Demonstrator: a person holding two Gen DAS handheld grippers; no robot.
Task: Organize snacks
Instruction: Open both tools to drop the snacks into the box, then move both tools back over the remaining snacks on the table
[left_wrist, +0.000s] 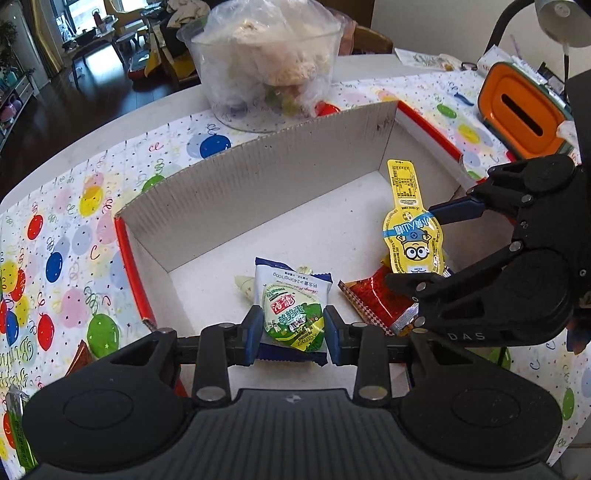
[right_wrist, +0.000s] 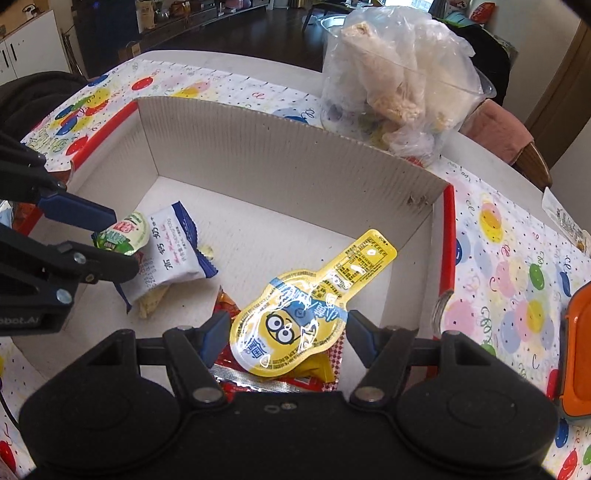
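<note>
My left gripper (left_wrist: 293, 328) is shut on a round green snack packet (left_wrist: 293, 317), low inside an open cardboard box (left_wrist: 258, 177). Just beneath it a white-and-blue packet (left_wrist: 280, 277) lies on the box floor. To the right, my right gripper (left_wrist: 417, 247) is shut on a yellow cartoon-face packet (left_wrist: 410, 236) with a long tab, held over a red packet (left_wrist: 376, 299). The right wrist view shows that yellow packet (right_wrist: 291, 321) clamped in the right gripper (right_wrist: 288, 334). At its left, the left gripper (right_wrist: 107, 240) pinches the green packet (right_wrist: 122, 236).
The box stands on a balloon-print cloth (left_wrist: 74, 229). Behind its tall back wall is a clear tub (left_wrist: 266, 62) holding bagged snacks. An orange-lidded container (left_wrist: 517, 103) sits at the right. Loose packets (left_wrist: 16, 424) lie on the cloth at the lower left.
</note>
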